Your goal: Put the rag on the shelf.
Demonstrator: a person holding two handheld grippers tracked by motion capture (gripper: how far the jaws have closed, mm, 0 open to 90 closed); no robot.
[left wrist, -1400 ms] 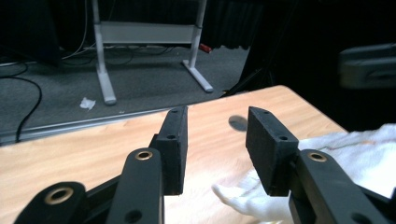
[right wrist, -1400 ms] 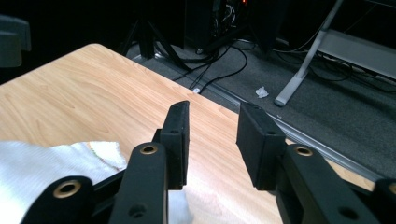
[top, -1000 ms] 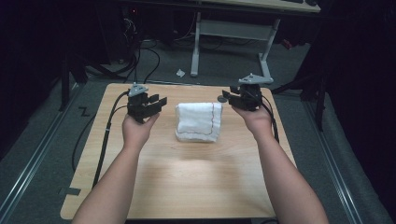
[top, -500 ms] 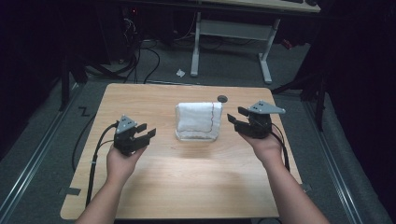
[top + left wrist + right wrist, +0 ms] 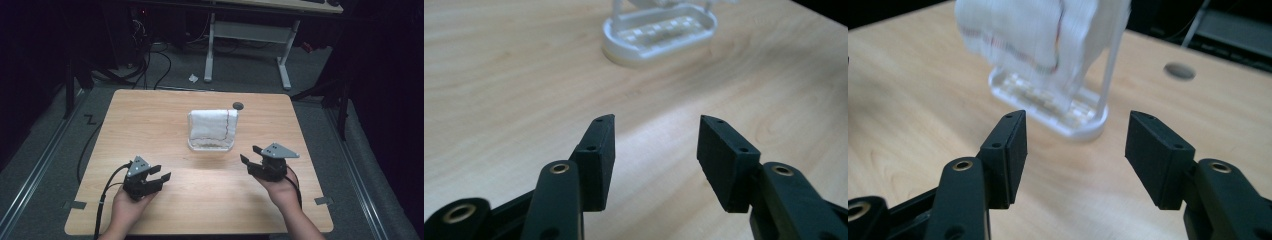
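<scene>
Holding both grippers low over the bench's (image 5: 165,110) near edge, you keep the left gripper (image 5: 161,178) and right gripper (image 5: 249,154) with fingers spread, empty. Between and beyond them, mid-bench, the clear rack (image 5: 211,145) holds 1 white towel (image 5: 212,123) draped upright.

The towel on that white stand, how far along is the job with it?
Done, by the look of it: the towel hangs draped over the white stand in the middle of the table. In hand: nothing. The left tool and the right tool are both open and empty, near the table's front edge, apart from the stand. Left: probably nothing; the far side of the drape is hidden.
</scene>
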